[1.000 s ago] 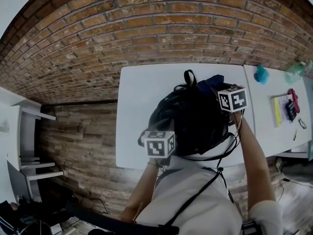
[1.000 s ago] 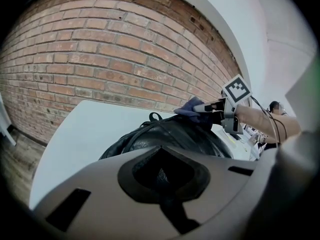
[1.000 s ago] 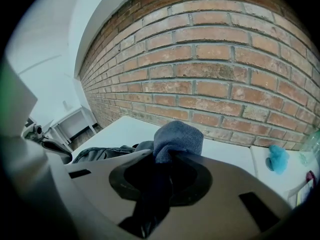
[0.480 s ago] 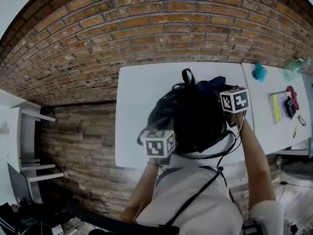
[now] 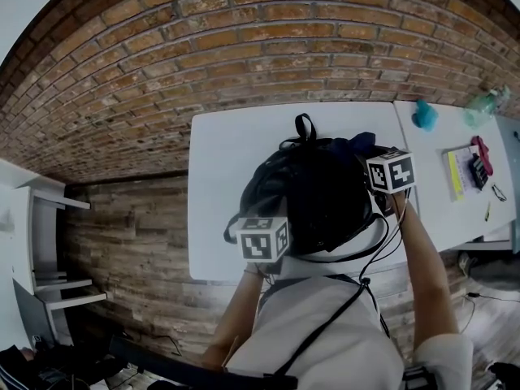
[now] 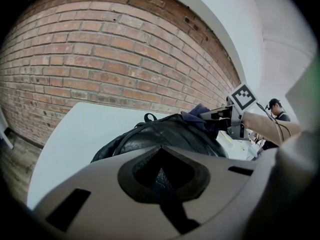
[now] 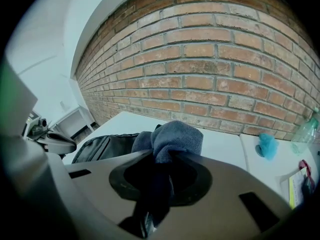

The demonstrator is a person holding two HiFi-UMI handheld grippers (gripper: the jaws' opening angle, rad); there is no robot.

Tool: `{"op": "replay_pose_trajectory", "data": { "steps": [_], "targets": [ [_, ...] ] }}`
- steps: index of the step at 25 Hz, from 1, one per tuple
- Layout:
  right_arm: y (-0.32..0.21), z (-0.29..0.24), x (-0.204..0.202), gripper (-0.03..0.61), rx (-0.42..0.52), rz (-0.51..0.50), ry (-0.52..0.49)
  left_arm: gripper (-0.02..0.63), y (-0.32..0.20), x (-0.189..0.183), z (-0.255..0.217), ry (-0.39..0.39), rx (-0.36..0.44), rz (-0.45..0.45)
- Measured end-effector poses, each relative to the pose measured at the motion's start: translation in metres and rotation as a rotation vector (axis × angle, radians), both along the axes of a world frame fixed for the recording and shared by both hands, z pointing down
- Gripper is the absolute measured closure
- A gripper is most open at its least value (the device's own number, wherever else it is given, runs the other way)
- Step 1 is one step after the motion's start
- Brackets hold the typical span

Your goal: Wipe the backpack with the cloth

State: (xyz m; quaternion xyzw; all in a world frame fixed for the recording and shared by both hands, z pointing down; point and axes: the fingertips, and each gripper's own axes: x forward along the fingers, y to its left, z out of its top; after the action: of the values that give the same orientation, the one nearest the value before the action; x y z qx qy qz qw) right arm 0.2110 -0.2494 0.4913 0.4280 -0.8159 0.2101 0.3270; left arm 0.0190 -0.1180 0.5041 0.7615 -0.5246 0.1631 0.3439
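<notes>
The backpack (image 5: 313,205) is black and lies on the white surface (image 5: 223,161), towards its near edge, with its carry loop pointing at the brick wall (image 5: 244,39). In the left gripper view its leathery skin bulges up just in front of my left hand-held gripper (image 6: 162,181), whose jaws are closed on a fold of that black material. In the head view this left hand-held gripper (image 5: 262,238) sits at the near left of the bag.

The cloth (image 7: 175,136) is dark blue-grey and bunched into a wad. My right hand-held gripper (image 7: 155,184) has its jaws clamped on it, so the wad sticks out beyond the tips and a darker tail hangs back between them. In the head view the right hand-held gripper (image 5: 390,171) is at the bag's far right, and the cloth (image 5: 351,143) rests against the top of the bag there. From the left gripper view the cloth (image 6: 197,111) touches the backpack (image 6: 160,134) at its far end.

To the right a second white surface (image 5: 439,185) butts against the first. On it lie a teal crumpled thing (image 5: 424,116), a clear plastic bottle (image 5: 483,104) near the wall, and a pad with a yellow edge (image 5: 455,173). To the left, well apart from the surfaces, a white shelf unit (image 5: 41,234) stands on the wooden floor (image 5: 130,226).
</notes>
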Motion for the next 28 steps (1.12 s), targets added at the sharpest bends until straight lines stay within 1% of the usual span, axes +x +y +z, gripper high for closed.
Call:
{"op": "replay_pose_trajectory", "data": {
  "steps": [11,17,28],
  "targets": [
    [0.025,0.003,0.019,0.503,-0.018,0.016,0.01,0.611,-0.003,0.011,0.0,0.004,0.001,0.032],
    [0.04,0.006,0.027,0.503,-0.029,0.015,-0.001,0.609,-0.001,0.017,0.001,0.0,-0.002,0.053],
    [0.072,0.009,0.044,0.504,-0.05,0.032,-0.022,0.611,0.0,0.018,0.001,0.007,-0.004,0.048]
  ]
}}
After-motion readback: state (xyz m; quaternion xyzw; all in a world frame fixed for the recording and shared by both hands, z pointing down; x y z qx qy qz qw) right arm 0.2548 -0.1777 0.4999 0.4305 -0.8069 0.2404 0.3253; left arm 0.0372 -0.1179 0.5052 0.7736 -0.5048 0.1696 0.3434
